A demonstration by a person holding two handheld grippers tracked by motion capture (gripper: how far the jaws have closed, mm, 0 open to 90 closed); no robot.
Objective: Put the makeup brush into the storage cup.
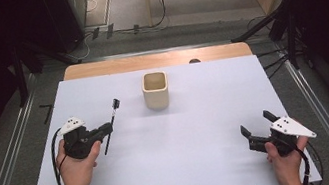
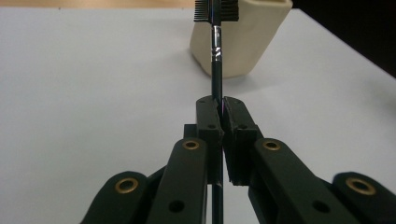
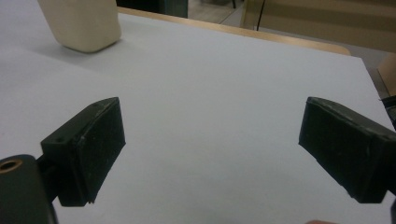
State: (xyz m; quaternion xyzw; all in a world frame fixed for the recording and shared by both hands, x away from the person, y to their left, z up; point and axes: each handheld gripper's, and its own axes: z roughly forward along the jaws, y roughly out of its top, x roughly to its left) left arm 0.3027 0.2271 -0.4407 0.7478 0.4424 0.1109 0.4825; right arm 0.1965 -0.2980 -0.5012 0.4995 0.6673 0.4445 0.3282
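Observation:
A slim black brush (image 1: 111, 122) with a small comb-and-bristle head is clamped near mid-handle by my left gripper (image 1: 107, 128), lifted off the white table (image 1: 185, 134) at the left. In the left gripper view the jaws stand pressed together on the brush handle (image 2: 216, 74), its head pointing toward the cream square cup (image 2: 252, 42). The cup (image 1: 156, 90) stands upright and looks empty at the table's middle back. My right gripper (image 1: 256, 125) rests at the front right, open with nothing between its pads (image 3: 95, 149).
The wooden table edge (image 1: 157, 59) runs behind the white sheet. Metal rails (image 1: 315, 97) flank both sides, with black stands and cables on the floor beyond. White surface lies bare between the two grippers.

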